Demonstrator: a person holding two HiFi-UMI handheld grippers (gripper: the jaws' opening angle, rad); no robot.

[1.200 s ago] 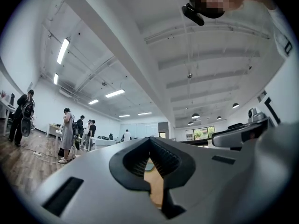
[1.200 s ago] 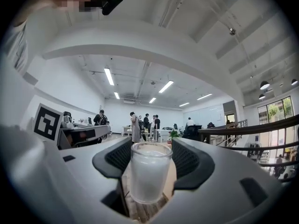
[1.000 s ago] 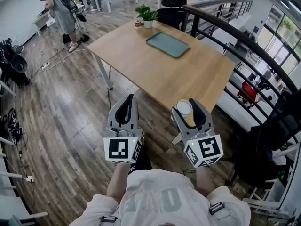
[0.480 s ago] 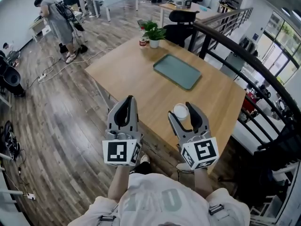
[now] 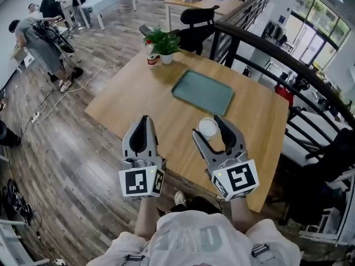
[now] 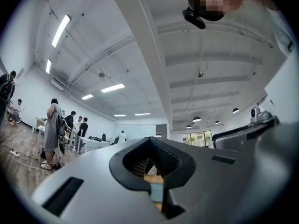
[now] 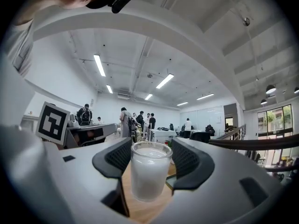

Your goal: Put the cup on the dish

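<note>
A frosted white cup [image 5: 208, 127] [image 7: 149, 171] stands upright between the jaws of my right gripper [image 5: 211, 131] [image 7: 150, 160], which is shut on it above the near part of the wooden table [image 5: 138, 98]. The dish, a flat grey-green tray [image 5: 203, 92], lies on the table beyond the cup, a little to its left. My left gripper [image 5: 145, 127] [image 6: 150, 169] hovers over the table's near edge with its jaws shut and nothing held.
A potted plant [image 5: 163, 42] and a small red can [image 5: 151, 60] stand at the table's far left corner. A dark railing [image 5: 288, 71] runs along the right. An office chair [image 5: 195, 21] sits behind the table. Several people [image 5: 41, 35] stand far left.
I have walked closer to the table: both grippers now hang over its near part, and the tray is nearer. The cup stays held in my right gripper.
</note>
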